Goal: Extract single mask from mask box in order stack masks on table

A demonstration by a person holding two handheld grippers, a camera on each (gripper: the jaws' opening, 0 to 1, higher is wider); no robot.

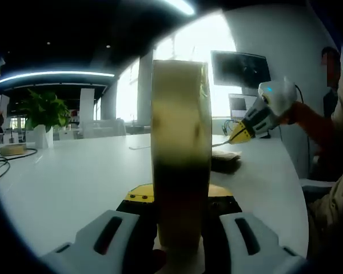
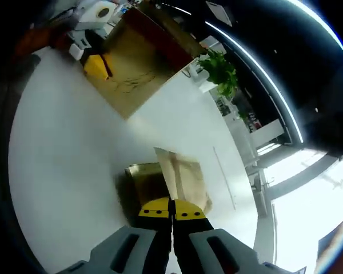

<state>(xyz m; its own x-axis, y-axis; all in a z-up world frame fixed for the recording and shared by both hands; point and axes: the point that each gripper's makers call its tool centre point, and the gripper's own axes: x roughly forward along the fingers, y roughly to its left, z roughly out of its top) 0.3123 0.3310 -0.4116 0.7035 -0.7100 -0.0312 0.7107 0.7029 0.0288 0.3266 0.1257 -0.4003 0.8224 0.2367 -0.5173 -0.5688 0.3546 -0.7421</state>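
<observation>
Mask box (image 1: 180, 171) standing up tall in the left gripper view, long side going up and down, thin edge facing the camera. Yellow-brown at the top, darker near the bottom. Squeezed between the left tongs (image 1: 180, 237), one jaw on each side of it, near the bottom of the box.

Same mask box (image 2: 140, 57) seen far off in the right gripper view, as a wide brown flat face, tilted, lifted above the white worktop (image 2: 63, 160). Left tongs (image 2: 97, 64) at its edge there, yellow tips touching it.

One mask (image 2: 183, 174) in the right gripper view, a thin tan sheet with a crease, sticking out away from the right tongs (image 2: 172, 214). Long side pointing away from the camera. Right tongs pinched tight on the near end of the mask, yellow tips pressed together with just a thin line between them. Under and beside the mask, a small dark pile of masks (image 2: 146, 185) lying on the worktop.

In the left gripper view, right tongs (image 1: 235, 137) coming in from the right, low over the worktop (image 1: 74, 182), held by a person's hand (image 1: 288, 111) with an orange sleeve. Same dark pile (image 1: 226, 160) lying flat just below them.

Farther out, a green plant (image 1: 43, 111) in a white pot at the far left, a dark screen (image 1: 240, 68) on the wall, bright windows behind. Plant (image 2: 223, 71) also seen past the worktop edge in the right gripper view.
</observation>
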